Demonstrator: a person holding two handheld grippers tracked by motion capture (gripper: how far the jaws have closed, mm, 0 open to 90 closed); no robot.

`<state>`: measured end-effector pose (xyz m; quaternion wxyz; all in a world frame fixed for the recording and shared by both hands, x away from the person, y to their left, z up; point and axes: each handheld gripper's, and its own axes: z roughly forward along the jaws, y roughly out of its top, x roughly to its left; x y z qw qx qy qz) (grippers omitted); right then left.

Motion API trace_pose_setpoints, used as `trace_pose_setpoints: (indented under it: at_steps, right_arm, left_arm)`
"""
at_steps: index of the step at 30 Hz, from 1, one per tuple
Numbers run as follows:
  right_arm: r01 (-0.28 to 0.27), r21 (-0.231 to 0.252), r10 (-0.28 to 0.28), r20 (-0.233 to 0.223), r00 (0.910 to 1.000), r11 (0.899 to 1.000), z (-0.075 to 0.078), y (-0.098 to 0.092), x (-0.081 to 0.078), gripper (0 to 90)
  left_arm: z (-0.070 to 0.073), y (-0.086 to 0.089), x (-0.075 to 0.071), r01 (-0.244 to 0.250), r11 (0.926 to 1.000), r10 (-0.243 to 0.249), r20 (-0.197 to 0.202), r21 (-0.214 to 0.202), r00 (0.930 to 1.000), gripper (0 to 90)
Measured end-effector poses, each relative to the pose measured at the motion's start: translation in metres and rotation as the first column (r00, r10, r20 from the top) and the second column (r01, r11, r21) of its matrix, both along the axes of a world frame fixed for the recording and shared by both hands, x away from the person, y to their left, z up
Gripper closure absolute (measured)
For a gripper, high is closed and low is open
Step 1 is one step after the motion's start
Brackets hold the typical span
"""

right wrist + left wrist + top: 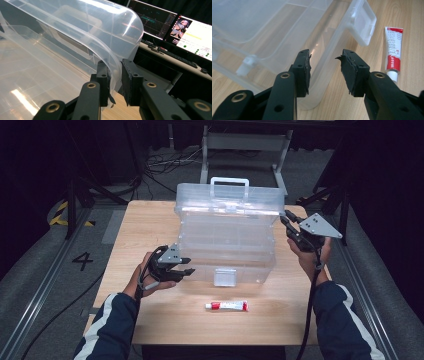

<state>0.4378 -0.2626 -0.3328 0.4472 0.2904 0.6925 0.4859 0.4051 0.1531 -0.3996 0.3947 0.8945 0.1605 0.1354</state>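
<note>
Clear plastic box (225,240) sits mid-table (150,220), lid (230,197) raised and tilted back, white handle (229,182) on top, front latch (224,276) hanging down at the near wall. Right gripper (290,222) is at the lid's right end; in the right gripper view (115,80) the lid's curved edge (112,65) runs between the jaws, which are closed down to a narrow gap around it, pads (106,77) at or nearly at the plastic, so it appears to have hold of the lid edge. Right hand (312,252) wraps the gripper body from below, grey plate (320,226) on top. Left gripper (189,267) is low, just beside the box's front-left corner, held in the left hand (150,280). In the left gripper view (325,67) its jaws stand about half open with nothing between them, pointed at the box's front wall (322,50); pad rubber (348,67) looks torn at the edges. Can't tell if the left tips touch the box. Red-and-white tube (227,306) lies flat on the table in front of the box, near the latch, apart from both grippers; in the left gripper view the tube (393,52) is to the right of the jaws, white cap toward the camera. Monitors (175,25) on a desk show behind the lid in the right gripper view.
</note>
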Motion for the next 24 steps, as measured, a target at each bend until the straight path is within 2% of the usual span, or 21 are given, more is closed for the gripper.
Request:
trace_pose_setpoints:
  at_steps: [6,10,12,13,15,16,20,21,22,24]
  right_arm:
    - [0.014,0.039,-0.015,0.005,0.9999,0.999,0.002,0.001,0.007,77.4]
    - [0.037,0.040,-0.038,0.010,0.9992,0.999,0.005,0.004,0.012,78.4]
    - [0.048,0.033,-0.048,0.014,0.9987,0.998,0.007,0.005,0.015,79.0]
    - [0.048,0.033,-0.048,0.014,0.9987,0.998,0.007,0.005,0.015,79.0]
    - [0.063,0.024,-0.063,0.020,0.9978,0.998,0.009,0.007,0.018,80.0]
    - [0.071,0.010,-0.071,0.030,0.9970,0.997,0.009,0.008,0.018,80.4]
    - [0.077,0.004,-0.077,0.033,0.9965,0.997,0.010,0.009,0.021,81.0]
    - [0.076,0.003,-0.076,0.030,0.9966,0.997,0.011,0.008,0.023,81.2]
    - [0.080,-0.011,-0.080,0.027,0.9964,0.997,0.013,0.009,0.025,81.8]
    - [0.086,-0.023,-0.086,0.027,0.9959,0.996,0.015,0.009,0.027,82.1]
  left_arm:
    - [-0.003,-0.004,0.007,0.028,0.9993,-0.028,-0.013,0.026,0.9995,60.3]
    - [-0.003,-0.004,0.010,0.041,0.9983,-0.041,-0.018,0.041,0.9990,63.9]
    - [-0.003,-0.006,0.013,0.044,0.9967,-0.043,-0.019,0.068,0.9989,66.4]
    - [-0.003,-0.006,0.013,0.044,0.9967,-0.043,-0.019,0.068,0.9989,67.9]
    - [-0.003,-0.009,0.016,0.061,0.9934,-0.060,-0.019,0.097,0.9980,68.3]
    - [-0.003,-0.010,0.016,0.064,0.9927,-0.062,-0.020,0.102,0.9979,68.3]
    - [-0.005,-0.014,0.018,0.077,0.9894,-0.073,-0.037,0.123,0.9966,69.0]
    - [-0.006,-0.017,0.019,0.075,0.9835,-0.070,-0.038,0.165,0.9968,71.1]
    - [-0.006,-0.018,0.020,0.081,0.9801,-0.077,-0.030,0.181,0.9966,73.4]
    - [-0.006,-0.019,0.019,0.083,0.9781,-0.080,-0.026,0.191,0.9965,74.1]
